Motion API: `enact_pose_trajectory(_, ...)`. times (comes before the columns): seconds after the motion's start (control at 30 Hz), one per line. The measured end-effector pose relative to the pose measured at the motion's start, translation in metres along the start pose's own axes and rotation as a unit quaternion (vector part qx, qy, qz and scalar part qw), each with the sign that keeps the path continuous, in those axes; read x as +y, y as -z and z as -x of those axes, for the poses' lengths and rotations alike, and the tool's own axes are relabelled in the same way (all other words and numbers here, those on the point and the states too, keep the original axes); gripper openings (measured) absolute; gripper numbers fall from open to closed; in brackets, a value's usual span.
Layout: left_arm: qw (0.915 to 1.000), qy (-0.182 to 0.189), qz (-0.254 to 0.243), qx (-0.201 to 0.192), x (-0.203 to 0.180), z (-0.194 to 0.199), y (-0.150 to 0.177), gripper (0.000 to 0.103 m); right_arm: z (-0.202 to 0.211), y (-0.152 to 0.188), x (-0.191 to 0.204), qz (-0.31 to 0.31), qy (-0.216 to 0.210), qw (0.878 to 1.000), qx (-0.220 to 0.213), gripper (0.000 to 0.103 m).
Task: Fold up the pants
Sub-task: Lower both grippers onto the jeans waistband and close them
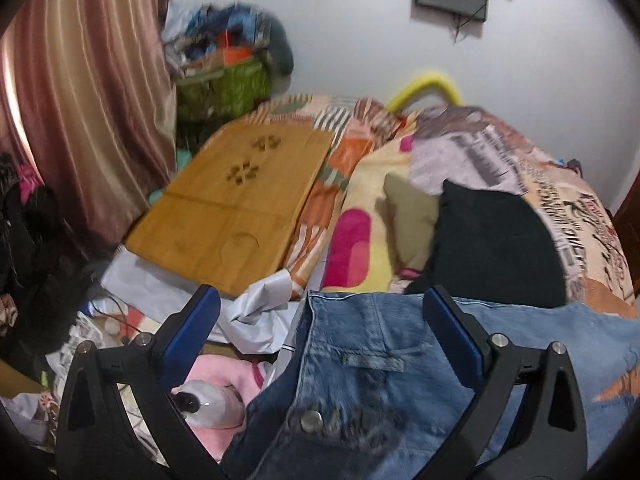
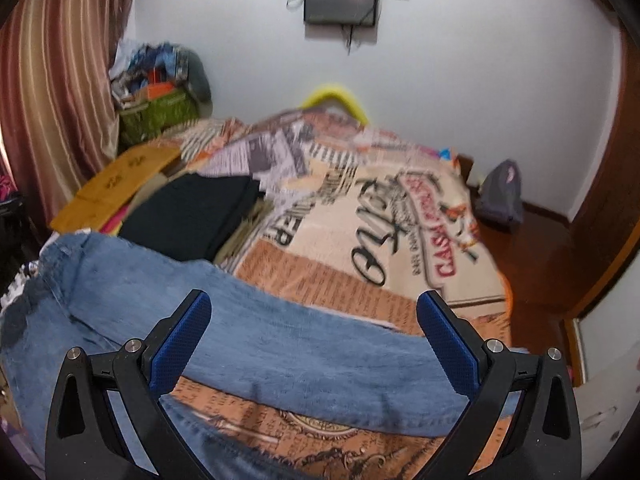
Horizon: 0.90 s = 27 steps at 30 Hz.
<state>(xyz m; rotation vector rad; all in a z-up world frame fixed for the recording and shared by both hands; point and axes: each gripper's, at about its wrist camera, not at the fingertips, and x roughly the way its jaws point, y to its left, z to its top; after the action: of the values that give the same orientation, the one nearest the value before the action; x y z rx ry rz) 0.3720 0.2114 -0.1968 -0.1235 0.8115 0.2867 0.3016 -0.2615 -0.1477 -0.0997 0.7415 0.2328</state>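
Observation:
A pair of blue jeans (image 1: 372, 364) lies spread on the bed near its front edge, waistband and metal button (image 1: 311, 420) toward the left. My left gripper (image 1: 320, 308) hovers open over the waistband, its blue pads (image 1: 192, 328) wide apart and holding nothing. In the right wrist view one jeans leg (image 2: 304, 344) stretches to the right across the printed blanket (image 2: 360, 216). My right gripper (image 2: 314, 312) is open above that leg, with the cloth lying below the gap between its fingers (image 2: 448, 344).
Folded black (image 1: 492, 240) and olive (image 1: 412, 220) garments lie stacked behind the jeans. A wooden lap tray (image 1: 236, 208) rests on the bed's left side. Clutter and papers (image 1: 256, 320) fill the left floor, beside a striped curtain (image 1: 80, 100). A backpack (image 2: 502, 192) sits on the floor at the right.

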Motion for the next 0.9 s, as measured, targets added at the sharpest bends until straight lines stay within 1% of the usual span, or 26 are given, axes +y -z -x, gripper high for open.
enact_pose_trajectory(0.03,0.9999,0.0,0.001,0.012,0.002,-0.012,-0.001,0.096,-0.01,0.0,-0.001,0.0,-0.003,1.0,0.011,0.102)
enact_pose_trajectory(0.07,0.9996,0.0,0.0,0.028,0.003,-0.028,-0.003,0.095,-0.019,0.001,-0.001,0.004,-0.007,1.0,0.023,0.102)
enact_pose_trajectory(0.23,0.9963,-0.004,-0.005,0.086,0.006,-0.074,0.001,0.09,-0.06,0.003,0.0,0.021,-0.013,0.998,0.064,0.102)
enact_pose_trajectory(0.37,0.9924,-0.004,-0.01,0.123,0.006,-0.104,0.007,0.086,-0.09,0.004,0.003,0.031,-0.035,0.995,0.089,0.101)
enact_pose_trajectory(0.47,0.9875,0.002,-0.01,0.157,0.007,-0.124,0.013,0.083,-0.11,0.006,0.007,0.045,-0.053,0.991,0.112,0.101)
enact_pose_trajectory(0.57,0.9831,0.01,-0.001,0.183,0.012,-0.138,0.019,0.08,-0.132,0.008,0.011,0.051,-0.091,0.983,0.152,0.091)
enact_pose_trajectory(0.6,0.9826,0.012,0.0,0.185,0.013,-0.14,0.02,0.079,-0.139,0.008,0.012,0.054,-0.099,0.98,0.165,0.089)
enact_pose_trajectory(0.67,0.9818,0.019,0.002,0.189,0.013,-0.144,0.019,0.078,-0.15,0.008,0.011,0.057,-0.106,0.977,0.179,0.089)
enact_pose_trajectory(0.77,0.9786,0.04,0.006,0.202,0.012,-0.149,0.018,0.069,-0.166,0.007,0.011,0.063,-0.119,0.971,0.197,0.089)
enact_pose_trajectory(0.8,0.9772,0.047,0.008,0.207,0.012,-0.151,0.018,0.064,-0.172,0.007,0.012,0.06,-0.129,0.968,0.207,0.091)
enact_pose_trajectory(0.83,0.9757,0.055,0.011,0.212,0.012,-0.153,0.018,0.058,-0.18,0.009,0.013,0.054,-0.143,0.962,0.228,0.093)
enact_pose_trajectory(0.87,0.9742,0.063,0.015,0.216,0.012,-0.155,0.019,0.055,-0.185,0.011,0.012,0.043,-0.15,0.959,0.238,0.095)
enact_pose_trajectory(0.9,0.9724,0.073,0.021,0.221,0.013,-0.158,0.019,0.045,-0.187,0.011,0.012,0.036,-0.153,0.959,0.238,0.097)
